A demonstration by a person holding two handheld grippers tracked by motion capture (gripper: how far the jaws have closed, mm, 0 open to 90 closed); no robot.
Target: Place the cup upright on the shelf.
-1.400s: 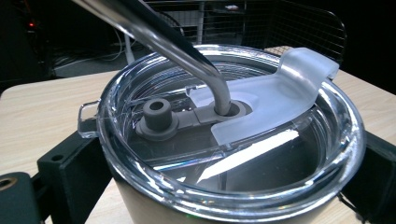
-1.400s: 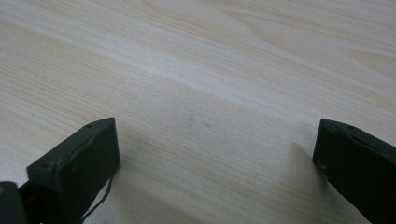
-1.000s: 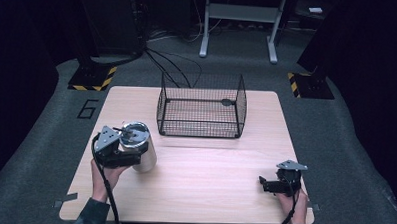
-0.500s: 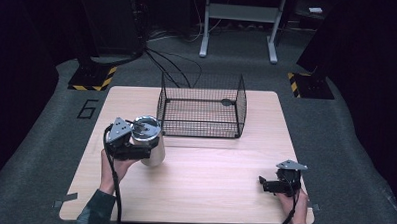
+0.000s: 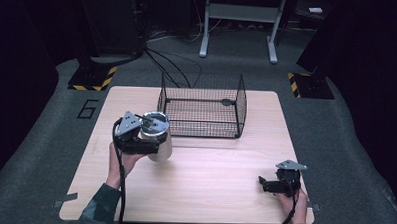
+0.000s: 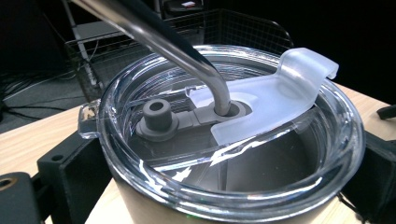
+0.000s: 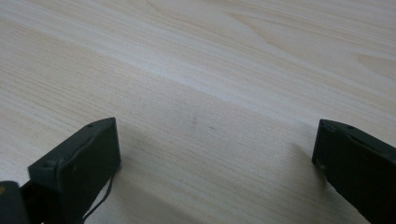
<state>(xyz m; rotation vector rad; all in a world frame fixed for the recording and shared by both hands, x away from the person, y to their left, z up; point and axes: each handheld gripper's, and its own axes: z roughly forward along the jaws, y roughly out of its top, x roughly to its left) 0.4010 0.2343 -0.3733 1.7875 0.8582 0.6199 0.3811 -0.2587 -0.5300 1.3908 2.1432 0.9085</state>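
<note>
- The cup (image 5: 158,135) is a shiny metal one with a clear lid (image 6: 233,140) and a metal straw (image 6: 159,42). It stands almost straight up, held above the left side of the table (image 5: 208,192).
- The left gripper (image 5: 135,140) squeezes the cup from both sides, just under the lid.
- The wire basket (image 5: 201,112) is just past the cup, ahead and a bit to the right. It is open on top, so I think the cup goes up and over its near wall.
- The right gripper (image 5: 276,185) rests far off, jaws wide apart, holding nothing.
</note>
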